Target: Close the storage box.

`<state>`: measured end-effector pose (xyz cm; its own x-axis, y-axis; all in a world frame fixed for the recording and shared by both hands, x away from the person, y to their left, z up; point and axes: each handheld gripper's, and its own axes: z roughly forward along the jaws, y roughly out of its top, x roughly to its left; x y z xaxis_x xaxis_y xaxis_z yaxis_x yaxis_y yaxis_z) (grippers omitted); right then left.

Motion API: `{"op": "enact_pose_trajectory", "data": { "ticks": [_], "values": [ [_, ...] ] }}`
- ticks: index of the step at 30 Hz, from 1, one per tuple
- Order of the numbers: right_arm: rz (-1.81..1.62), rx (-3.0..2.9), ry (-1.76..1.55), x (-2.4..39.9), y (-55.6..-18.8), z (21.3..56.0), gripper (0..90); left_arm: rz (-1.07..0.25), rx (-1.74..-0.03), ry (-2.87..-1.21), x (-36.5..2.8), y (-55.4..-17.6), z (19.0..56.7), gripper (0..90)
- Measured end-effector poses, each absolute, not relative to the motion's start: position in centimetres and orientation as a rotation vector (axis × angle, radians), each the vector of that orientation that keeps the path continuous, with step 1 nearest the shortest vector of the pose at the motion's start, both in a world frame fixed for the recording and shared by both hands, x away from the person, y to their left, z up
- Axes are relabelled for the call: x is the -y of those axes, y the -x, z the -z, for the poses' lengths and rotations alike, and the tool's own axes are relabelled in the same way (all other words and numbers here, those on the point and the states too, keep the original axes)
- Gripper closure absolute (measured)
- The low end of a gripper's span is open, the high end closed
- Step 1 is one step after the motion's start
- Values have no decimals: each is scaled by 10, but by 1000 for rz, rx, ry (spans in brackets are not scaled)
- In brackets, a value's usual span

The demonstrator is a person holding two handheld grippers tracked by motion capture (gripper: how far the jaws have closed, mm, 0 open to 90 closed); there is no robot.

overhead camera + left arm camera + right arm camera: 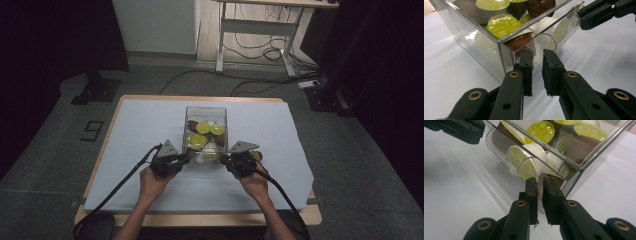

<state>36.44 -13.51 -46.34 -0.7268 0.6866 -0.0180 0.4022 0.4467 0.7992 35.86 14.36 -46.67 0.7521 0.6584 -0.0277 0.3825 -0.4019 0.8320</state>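
A dim room with a grey floor surrounds your table, which is covered by a pale sheet. A clear box stands near the middle of it, filled with capsules, some with lime-green lids, some brown, some white. Your left gripper sits at the box's near left corner, jaws drawn narrow with only a slim gap; in the left gripper view its tips meet the clear wall beside that corner. Your right gripper sits at the near right corner, jaws equally narrow; its tips press up against the front wall just below a white capsule.
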Motion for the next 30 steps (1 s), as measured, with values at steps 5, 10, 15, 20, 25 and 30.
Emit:
{"op": "enact_pose_trajectory", "data": {
  "ticks": [5, 10, 15, 20, 25, 30],
  "values": [
    [-1164, -2351, -932, 134, -369, 464, 828, -395, -790, -2035, -143, -362, 467, 783],
    [-1164, -2344, -934, 131, -372, 466, 850, -405, -795, -2031, -142, -365, 467, 799],
    [-1159, -2331, -934, 130, -375, 466, 860, -414, -800, -2028, -141, -368, 468, 800],
    [-1156, -2327, -939, 128, -378, 467, 862, -428, -806, -2024, -138, -370, 468, 801],
    [-1153, -2320, -940, 127, -380, 468, 861, -439, -815, -2019, -137, -371, 469, 800],
    [-1145, -2310, -940, 126, -381, 468, 863, -436, -817, -2017, -137, -373, 469, 800]
  ]
}}
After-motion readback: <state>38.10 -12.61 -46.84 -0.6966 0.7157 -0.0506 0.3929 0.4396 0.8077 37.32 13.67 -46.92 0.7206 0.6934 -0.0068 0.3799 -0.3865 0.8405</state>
